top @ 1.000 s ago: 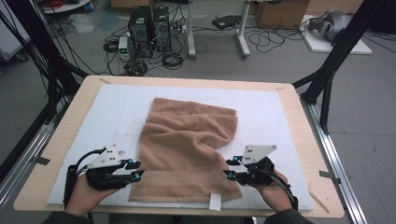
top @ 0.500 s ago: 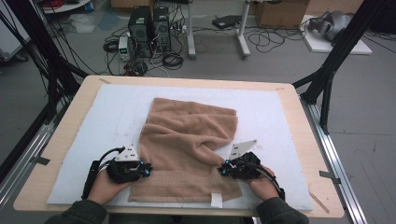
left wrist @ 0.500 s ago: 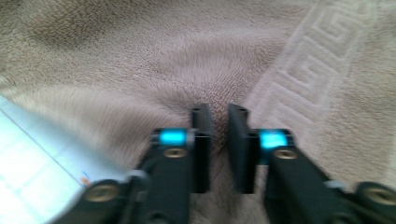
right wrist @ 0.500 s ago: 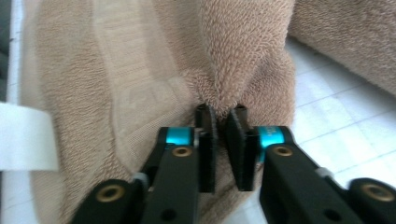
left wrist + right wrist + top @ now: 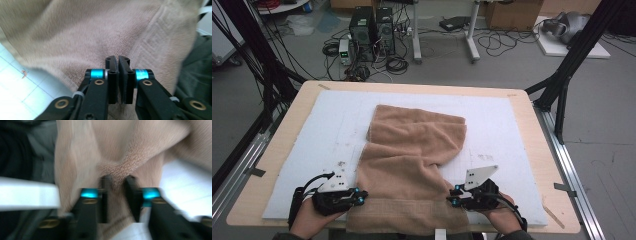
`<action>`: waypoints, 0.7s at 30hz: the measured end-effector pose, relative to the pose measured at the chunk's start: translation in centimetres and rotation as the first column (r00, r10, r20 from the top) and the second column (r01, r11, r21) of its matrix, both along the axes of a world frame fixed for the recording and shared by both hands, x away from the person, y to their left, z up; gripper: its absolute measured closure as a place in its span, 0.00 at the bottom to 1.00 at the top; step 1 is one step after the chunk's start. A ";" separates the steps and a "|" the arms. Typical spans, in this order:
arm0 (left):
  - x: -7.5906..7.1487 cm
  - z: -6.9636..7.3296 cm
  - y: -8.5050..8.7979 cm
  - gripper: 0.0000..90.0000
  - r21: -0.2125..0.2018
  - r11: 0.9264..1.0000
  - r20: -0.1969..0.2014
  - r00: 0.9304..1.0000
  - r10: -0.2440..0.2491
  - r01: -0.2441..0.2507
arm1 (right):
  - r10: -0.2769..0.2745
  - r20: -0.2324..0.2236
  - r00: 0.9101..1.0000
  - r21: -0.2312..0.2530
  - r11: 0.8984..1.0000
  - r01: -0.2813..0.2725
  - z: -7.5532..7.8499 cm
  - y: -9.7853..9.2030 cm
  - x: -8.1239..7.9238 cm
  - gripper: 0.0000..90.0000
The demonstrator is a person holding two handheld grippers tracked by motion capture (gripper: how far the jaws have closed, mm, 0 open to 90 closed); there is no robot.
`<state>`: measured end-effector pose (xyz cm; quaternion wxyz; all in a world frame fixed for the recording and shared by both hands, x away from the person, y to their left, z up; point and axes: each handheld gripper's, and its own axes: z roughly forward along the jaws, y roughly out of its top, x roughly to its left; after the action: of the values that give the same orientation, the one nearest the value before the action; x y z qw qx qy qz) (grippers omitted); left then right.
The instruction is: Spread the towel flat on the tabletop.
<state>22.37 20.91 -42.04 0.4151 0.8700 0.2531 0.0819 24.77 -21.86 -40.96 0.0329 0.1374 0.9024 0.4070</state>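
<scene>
A tan towel point(image 5: 412, 150) lies lengthwise on the white mat point(image 5: 312, 130), its patterned near hem at the table's front edge. My left gripper point(image 5: 360, 198) is at the towel's near left edge. In the left gripper view point(image 5: 117, 58) its pads stand almost together, pinching the towel point(image 5: 87, 30). The jaws have just been opening slightly. My right gripper point(image 5: 452, 197) is at the near right edge. In the blurred right gripper view point(image 5: 117, 180) a puckered ridge of towel point(image 5: 140, 142) is squeezed between its pads. These jaws have just been opening too, with the towel still between them.
A wooden table point(image 5: 277, 165) carries the mat, with black frame posts point(image 5: 562, 85) at its sides. Computers point(image 5: 372, 25) and cables lie on the floor beyond the far edge. A white label point(image 5: 440, 234) hangs from the towel's near hem. A person's hands point(image 5: 307, 222) hold both grippers.
Both grippers moved forward onto the towel's near edges, then drew back toward the person. The towel's near hem has slid a little closer to the front edge with them.
</scene>
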 end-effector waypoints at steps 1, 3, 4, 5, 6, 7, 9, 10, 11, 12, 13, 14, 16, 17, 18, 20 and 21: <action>0.2 0.2 0.1 0.88 0.002 1.000 0.007 1.000 0.005 -0.005 | -0.015 0.007 1.000 0.012 1.000 0.015 0.5 -0.3 0.2 0.73; 0.9 0.3 0.1 0.80 -0.010 1.000 0.019 1.000 0.016 -0.015 | -0.055 0.046 0.997 -0.015 0.998 0.056 1.1 -0.7 1.0 0.74; 1.3 0.3 0.0 0.78 -0.011 1.000 0.027 0.999 0.028 -0.027 | -0.073 0.037 0.997 -0.019 0.997 0.074 1.1 -0.8 1.5 0.74; 1.8 0.2 -0.1 0.76 -0.009 0.999 0.034 0.999 0.034 -0.034 | -0.080 0.038 0.996 -0.024 0.996 0.081 0.9 -0.8 2.1 0.76; 2.3 0.0 -0.2 0.75 -0.010 0.999 0.035 0.999 0.039 -0.039 | -0.081 0.040 0.996 -0.039 0.996 0.083 0.6 -0.6 2.6 0.76; 2.8 -0.2 -0.3 0.73 -0.007 0.999 0.038 0.998 0.051 -0.051 | -0.082 0.036 0.996 -0.052 0.995 0.084 0.2 -0.4 3.1 0.77; 3.9 -0.8 -0.5 0.70 0.006 0.997 0.053 0.995 0.081 -0.081 | -0.079 0.023 0.997 -0.069 0.994 0.081 -0.7 0.3 4.1 0.78; 4.4 -1.0 -0.6 0.70 0.010 0.995 0.057 0.994 0.095 -0.096 | -0.075 0.015 0.997 -0.072 0.995 0.076 -1.1 0.7 4.5 0.78; 4.9 -1.3 -0.6 0.69 0.018 0.994 0.050 0.993 0.106 -0.107 | -0.067 0.002 0.998 -0.072 0.995 0.067 -1.5 1.2 4.9 0.78; 5.4 -1.6 -0.7 0.68 0.027 0.994 0.030 0.994 0.108 -0.109 | -0.062 -0.004 0.998 -0.082 0.995 0.062 -1.8 1.6 5.2 0.77; 5.7 -1.9 -0.8 0.68 0.046 0.993 0.010 0.994 0.107 -0.107 | -0.055 -0.011 0.998 -0.095 0.994 0.054 -2.2 2.0 5.4 0.77; 5.9 -2.2 -0.8 0.69 0.049 0.994 0.007 0.995 0.100 -0.101 | -0.045 -0.017 0.999 -0.109 0.993 0.043 -2.4 2.4 5.4 0.78; 5.8 -2.2 -0.8 0.76 0.037 0.993 0.004 0.993 0.115 -0.115 | -0.029 -0.029 0.999 -0.116 0.993 0.026 -2.7 2.8 5.3 0.89; 5.7 -2.2 -0.7 0.86 0.036 0.994 -0.001 0.994 0.108 -0.108 | -0.024 -0.044 0.999 -0.108 0.994 0.019 -2.7 2.8 5.2 0.93; 5.6 -2.2 -0.8 0.93 0.037 0.993 0.000 0.994 0.109 -0.109 | -0.021 -0.044 0.999 -0.107 0.994 0.017 -2.7 2.8 5.1 0.94; 5.1 -2.0 -0.9 0.96 0.055 0.993 0.015 0.995 0.102 -0.103 | -0.023 -0.044 0.999 -0.113 0.993 0.018 -2.6 2.5 5.0 0.95; 4.8 -2.0 -0.9 0.96 0.061 0.994 0.023 0.995 0.094 -0.095 | -0.026 -0.040 0.999 -0.118 0.993 0.021 -2.5 2.4 4.8 0.95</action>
<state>27.19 20.02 -44.05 0.3859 0.8688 0.2870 0.1180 29.61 -19.48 -43.48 0.0271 0.1542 0.9236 0.3499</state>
